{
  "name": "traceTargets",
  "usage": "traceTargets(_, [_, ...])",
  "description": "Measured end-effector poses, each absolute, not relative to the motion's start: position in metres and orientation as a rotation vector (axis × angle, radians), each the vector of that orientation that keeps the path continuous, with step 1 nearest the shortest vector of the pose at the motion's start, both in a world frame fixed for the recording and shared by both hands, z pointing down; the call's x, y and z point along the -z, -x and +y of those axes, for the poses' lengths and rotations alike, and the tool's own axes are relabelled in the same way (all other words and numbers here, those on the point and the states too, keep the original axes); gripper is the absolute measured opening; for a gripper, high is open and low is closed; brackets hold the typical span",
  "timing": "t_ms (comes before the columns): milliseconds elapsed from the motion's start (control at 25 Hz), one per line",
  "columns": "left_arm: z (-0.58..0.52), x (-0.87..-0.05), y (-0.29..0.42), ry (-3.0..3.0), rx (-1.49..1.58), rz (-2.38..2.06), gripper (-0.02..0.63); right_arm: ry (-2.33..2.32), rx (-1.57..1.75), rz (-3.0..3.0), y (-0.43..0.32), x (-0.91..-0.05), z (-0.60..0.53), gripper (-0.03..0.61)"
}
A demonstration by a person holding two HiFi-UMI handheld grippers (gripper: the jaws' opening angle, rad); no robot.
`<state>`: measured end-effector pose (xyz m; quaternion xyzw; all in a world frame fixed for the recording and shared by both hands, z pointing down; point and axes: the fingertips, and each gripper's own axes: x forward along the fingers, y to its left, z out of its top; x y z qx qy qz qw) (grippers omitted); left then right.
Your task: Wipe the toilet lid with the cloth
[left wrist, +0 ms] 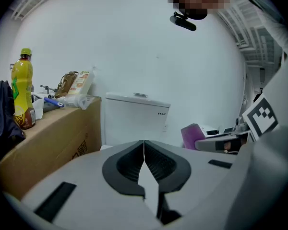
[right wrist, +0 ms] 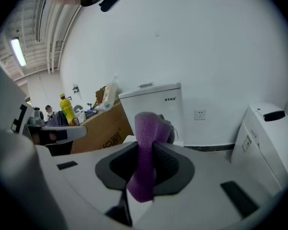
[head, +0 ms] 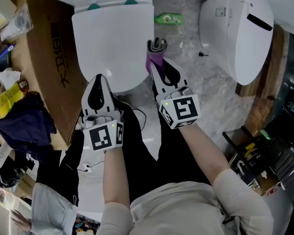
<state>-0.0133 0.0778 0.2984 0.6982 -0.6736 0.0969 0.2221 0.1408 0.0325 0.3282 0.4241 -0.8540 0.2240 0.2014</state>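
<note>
While the right gripper [head: 159,68] pinches the purple cloth [head: 155,58] at 3 o'clock of the toilet lid [head: 112,33], the left gripper [head: 100,78] hovers closed and empty at its 6 o'clock.

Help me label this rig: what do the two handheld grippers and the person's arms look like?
The left gripper and right gripper are light grey shells with black ribbed jaw pads; each carries a cube of black-and-white square markers and a small green light. Sleeves are short and pale.
</note>
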Motion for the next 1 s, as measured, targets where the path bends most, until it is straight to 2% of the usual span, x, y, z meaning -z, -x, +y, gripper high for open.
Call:
traceTargets(600, [0.070,-0.305,0.011,-1.931,-0.275,-1.844,0.017,-1.087,-0.502,-2.370,-0.134,-0.345,0.017,0.091])
traceTargets(760, [0.068,-0.305,0.016,-1.926,-0.280,-1.848,0.017,-0.905,-0.236,-2.323,-0.129,-0.367,-0.004,0.091])
traceTargets(1000, [0.067,-0.309,0.022,-1.904,-0.294,-1.865,0.017,-0.475,0.329,-2.103,-0.122,-0.422,-0.043,0.091])
